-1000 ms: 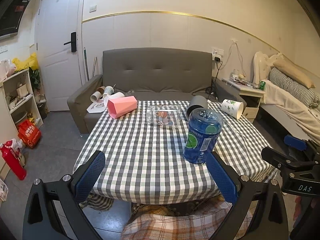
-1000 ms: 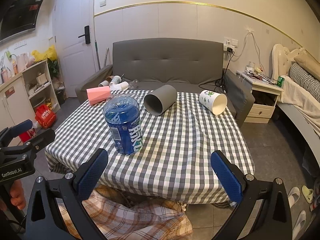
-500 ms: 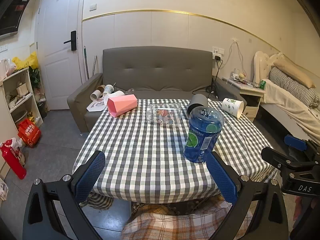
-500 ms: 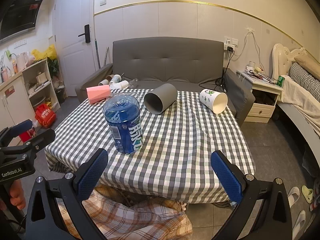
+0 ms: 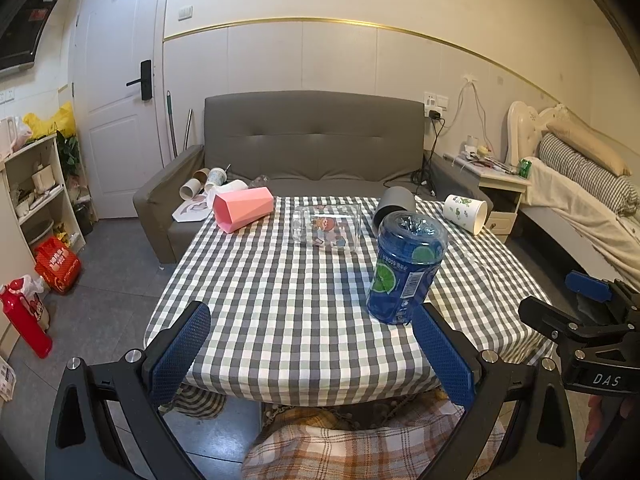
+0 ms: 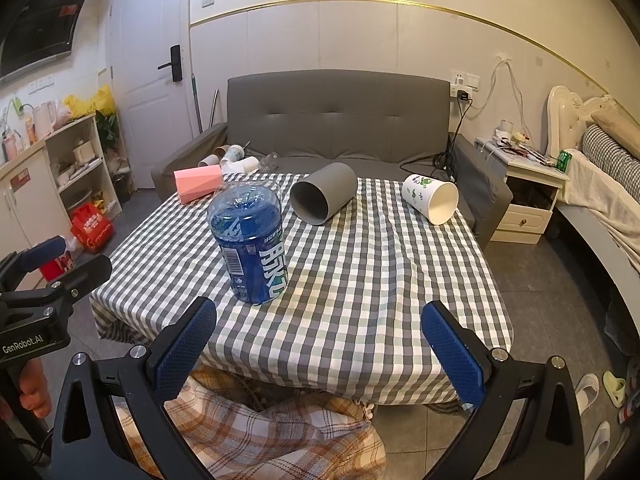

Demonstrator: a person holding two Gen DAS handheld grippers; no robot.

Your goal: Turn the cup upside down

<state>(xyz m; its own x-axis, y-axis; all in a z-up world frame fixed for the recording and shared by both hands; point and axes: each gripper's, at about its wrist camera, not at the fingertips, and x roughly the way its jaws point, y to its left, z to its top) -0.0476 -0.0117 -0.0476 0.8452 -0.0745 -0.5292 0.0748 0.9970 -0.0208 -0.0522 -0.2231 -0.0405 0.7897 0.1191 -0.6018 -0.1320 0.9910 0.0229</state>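
A blue plastic cup [image 5: 406, 268] made from a cut soda bottle stands upside down on the checked table [image 5: 288, 300]; it also shows in the right wrist view [image 6: 252, 244]. On their sides lie a grey cup [image 6: 322, 198], a white printed paper cup [image 6: 432, 198], a pink faceted cup [image 5: 242, 208] and a clear glass cup [image 5: 326, 226]. My left gripper [image 5: 312, 352] is open and empty at the table's near edge. My right gripper [image 6: 320, 352] is open and empty at the near edge, right of the blue cup.
A grey sofa [image 5: 312, 140] with several paper cups on its left end stands behind the table. A nightstand [image 6: 528, 184] and bed are at the right, shelves [image 5: 36, 188] at the left. My plaid-clad lap [image 5: 340, 444] is below the table edge.
Both grippers have drifted very slightly; the view shifts a little. No object has moved and both grippers stay open.
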